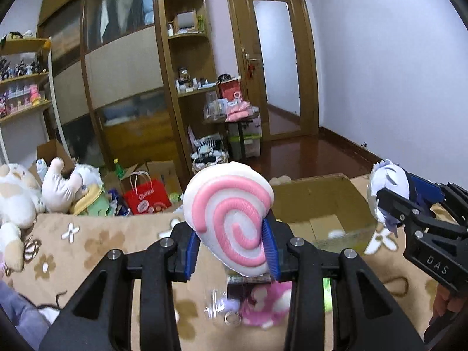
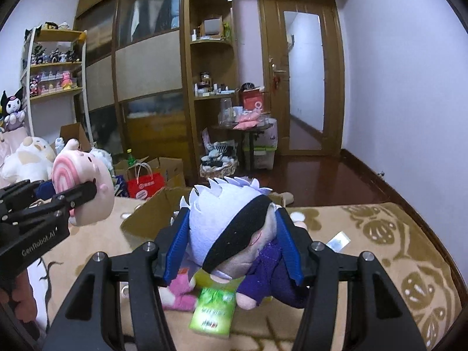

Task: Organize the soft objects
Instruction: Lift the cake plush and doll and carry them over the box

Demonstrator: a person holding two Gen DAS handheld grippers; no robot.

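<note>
The left hand-held gripper (image 1: 232, 245) clamps a pink-swirl plush (image 1: 231, 219) above the flowered bedspread (image 1: 96, 242). The right hand-held gripper (image 2: 234, 242) grips a white-haired doll (image 2: 231, 228) over the open cardboard box (image 2: 146, 219). A green packet (image 2: 212, 313) lies beneath.

Fuzzy cloth doll (image 2: 231, 228), glossy wooden floor (image 2: 321, 181)

Right wrist view: both grippers loaded, above the floral blanket (image 2: 380, 234).

We see the right gripper (image 2: 231, 234) clamped on a white-haired blindfolded doll (image 2: 231, 228), in front of the open cardboard box (image 2: 152, 213). At left, the left gripper (image 2: 82, 196) pinches a pink swirl plush (image 2: 84, 187). A green packet (image 2: 213, 313) and pink plush (image 2: 178, 292) lie below.
</note>
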